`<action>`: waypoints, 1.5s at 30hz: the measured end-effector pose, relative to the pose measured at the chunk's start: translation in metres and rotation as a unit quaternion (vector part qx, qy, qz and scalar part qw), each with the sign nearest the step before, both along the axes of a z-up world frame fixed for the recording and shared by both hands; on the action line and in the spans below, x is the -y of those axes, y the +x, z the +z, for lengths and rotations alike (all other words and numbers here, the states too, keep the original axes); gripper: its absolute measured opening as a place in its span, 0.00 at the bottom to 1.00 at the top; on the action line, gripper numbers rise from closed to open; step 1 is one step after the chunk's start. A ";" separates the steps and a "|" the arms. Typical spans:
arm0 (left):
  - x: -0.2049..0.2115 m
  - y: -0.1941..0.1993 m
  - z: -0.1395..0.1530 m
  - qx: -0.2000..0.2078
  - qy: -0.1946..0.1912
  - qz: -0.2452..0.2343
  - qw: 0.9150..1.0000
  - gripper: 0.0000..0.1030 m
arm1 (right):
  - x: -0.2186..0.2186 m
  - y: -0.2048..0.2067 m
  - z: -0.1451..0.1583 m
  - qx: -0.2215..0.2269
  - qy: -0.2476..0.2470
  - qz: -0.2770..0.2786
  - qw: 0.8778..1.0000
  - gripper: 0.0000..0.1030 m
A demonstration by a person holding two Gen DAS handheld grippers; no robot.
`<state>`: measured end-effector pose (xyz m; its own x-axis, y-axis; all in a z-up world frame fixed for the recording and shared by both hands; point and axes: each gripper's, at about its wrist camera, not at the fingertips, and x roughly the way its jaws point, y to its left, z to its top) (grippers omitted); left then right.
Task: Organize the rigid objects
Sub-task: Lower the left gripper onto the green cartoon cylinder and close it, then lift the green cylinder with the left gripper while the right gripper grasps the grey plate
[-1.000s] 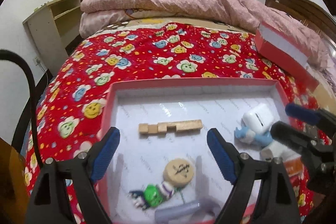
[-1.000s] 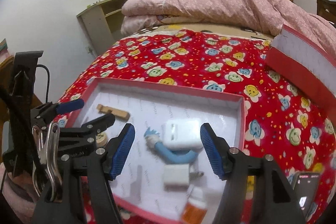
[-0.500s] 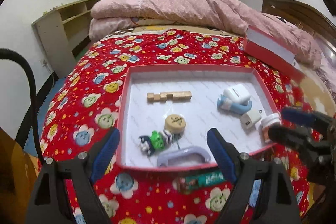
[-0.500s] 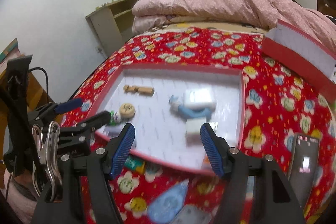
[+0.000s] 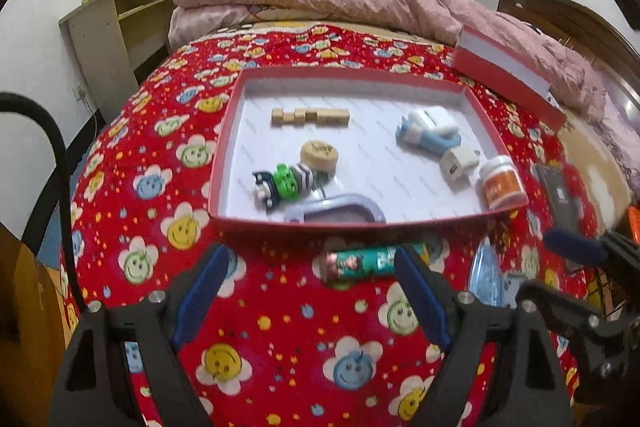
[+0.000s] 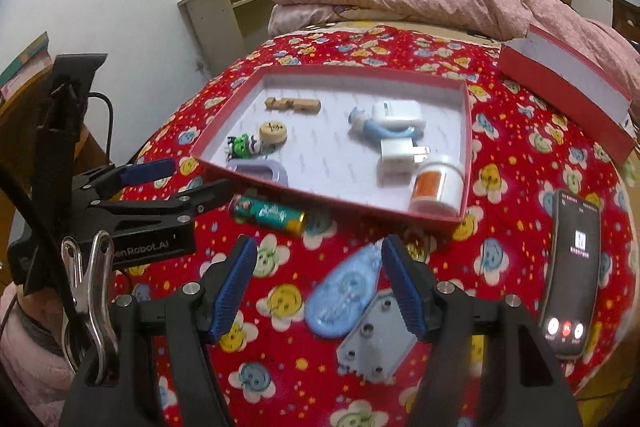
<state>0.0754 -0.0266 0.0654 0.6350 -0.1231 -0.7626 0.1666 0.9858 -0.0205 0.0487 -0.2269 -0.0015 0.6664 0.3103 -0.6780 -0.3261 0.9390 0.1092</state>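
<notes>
Both claws have drawn back from the shallow red cardboard tray (image 5: 224, 163) toward the near edge of the bed, and both are empty with jaws apart.

Left claw (image 5: 310, 291) and right claw (image 6: 320, 285) now hover over the red smiley-flower bedspread (image 5: 160, 155), so the items outside the tray come into reach. These are a teal printed cylinder with a gold end (image 6: 270, 214) just beside the tray's near wall, a light blue teardrop-shaped plastic piece (image 6: 344, 291) and a grey metal plate with holes (image 6: 376, 343) under the right claw. These look like the next things to sort. Inside the tray lie a wooden block strip (image 5: 310, 117), a round wooden disc (image 5: 320, 155), a green striped figurine (image 5: 282, 183), a white charger (image 5: 460, 163) and an orange-labelled jar (image 5: 502, 183). A black phone (image 6: 570, 275) lies well right, clear of the reach; the left claw's arm crowds the teal cylinder.
</notes>
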 end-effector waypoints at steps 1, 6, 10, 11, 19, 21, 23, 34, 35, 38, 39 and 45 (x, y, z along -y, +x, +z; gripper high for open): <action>0.000 -0.002 -0.002 -0.002 0.000 0.000 1.000 0.86 | 0.000 -0.002 -0.001 0.000 -0.001 -0.001 1.000 0.64; 0.000 -0.006 -0.006 -0.009 -0.001 0.003 1.000 0.86 | 0.003 -0.015 -0.012 -0.001 -0.009 -0.007 1.000 0.64; 0.004 -0.007 -0.011 -0.014 -0.001 0.001 1.000 0.86 | 0.009 -0.025 -0.023 -0.006 -0.008 -0.012 1.000 0.64; 0.007 -0.008 -0.012 -0.014 0.002 0.000 1.000 0.86 | 0.011 -0.029 -0.027 -0.006 -0.008 -0.014 1.000 0.64; 0.024 -0.001 -0.022 -0.020 -0.006 -0.002 1.000 0.87 | 0.031 -0.046 -0.046 -0.010 -0.007 -0.036 0.999 0.64; 0.029 0.000 -0.024 -0.012 0.005 0.005 1.000 0.87 | 0.035 -0.049 -0.048 -0.006 -0.013 -0.040 0.999 0.64; 0.036 0.001 -0.027 -0.004 0.024 0.006 1.000 0.87 | 0.037 -0.051 -0.050 -0.006 -0.017 -0.042 0.999 0.65; 0.049 0.006 -0.036 -0.017 0.002 -0.005 1.000 0.88 | 0.036 -0.052 -0.064 -0.007 -0.020 -0.041 0.999 0.65; 0.050 0.007 -0.038 -0.018 0.002 -0.005 1.000 0.88 | 0.036 -0.051 -0.065 -0.007 -0.021 -0.042 0.999 0.65; 0.053 0.010 -0.043 -0.022 0.007 -0.004 1.000 0.89 | 0.038 -0.051 -0.068 -0.010 -0.022 -0.045 0.999 0.65; 0.054 0.012 -0.045 -0.024 0.008 -0.003 1.000 0.89 | 0.039 -0.050 -0.069 -0.011 -0.021 -0.046 0.999 0.65; 0.055 0.015 -0.049 -0.005 0.014 -0.004 1.000 0.89 | 0.038 -0.048 -0.076 -0.015 -0.022 -0.048 0.998 0.65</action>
